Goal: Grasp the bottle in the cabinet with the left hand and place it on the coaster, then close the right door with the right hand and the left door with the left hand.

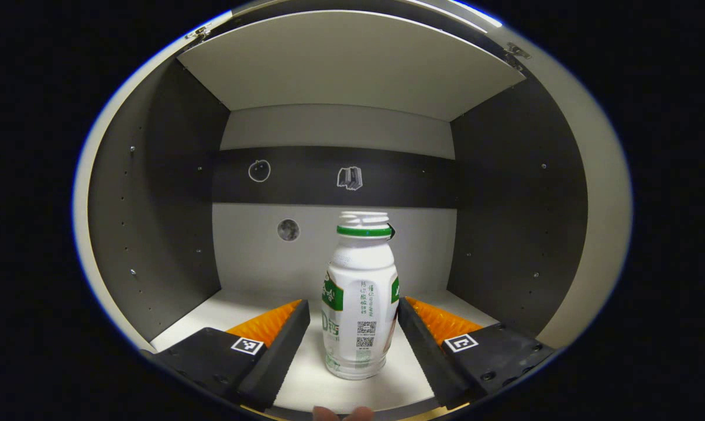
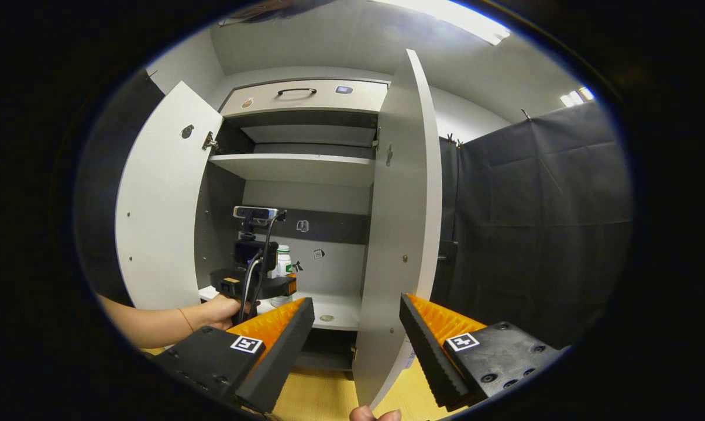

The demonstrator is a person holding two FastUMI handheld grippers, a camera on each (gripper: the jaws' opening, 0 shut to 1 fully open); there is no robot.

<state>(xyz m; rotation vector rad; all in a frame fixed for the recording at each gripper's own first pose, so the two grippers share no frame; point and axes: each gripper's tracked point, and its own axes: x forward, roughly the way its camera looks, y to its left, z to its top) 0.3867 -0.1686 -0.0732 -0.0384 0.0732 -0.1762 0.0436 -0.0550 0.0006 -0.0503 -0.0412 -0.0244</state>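
Your left hand-held gripper [image 1: 353,327] is inside the cabinet [image 1: 153,234], low over the white shelf [image 1: 235,304] of the lower compartment. Its two fingers stand apart, one on each side of the bottle [image 1: 361,304]. The right finger looks to be at the bottle's side or just short of it; the left finger has a clear gap, so the bottle is not clamped. The bottle stands upright on the shelf, white with green markings and a green ring under its cap, roughly midway between the side walls and in front of the back panel [image 1: 329,175].

Your right hand-held gripper [image 2: 357,327] is outside the cabinet, fingers wide apart with nothing between them. The edge of the open right door [image 2: 402,222] runs through the gap between them, further off. The left door [image 2: 159,222] is swung open too. In the right gripper view your hand [image 2: 220,311] holds the left hand-held gripper at the lower shelf, with the bottle just beyond it. A drawer [image 2: 305,96] with a dark handle sits at the top of the cabinet. The floor [image 2: 311,397] in front is light wood.
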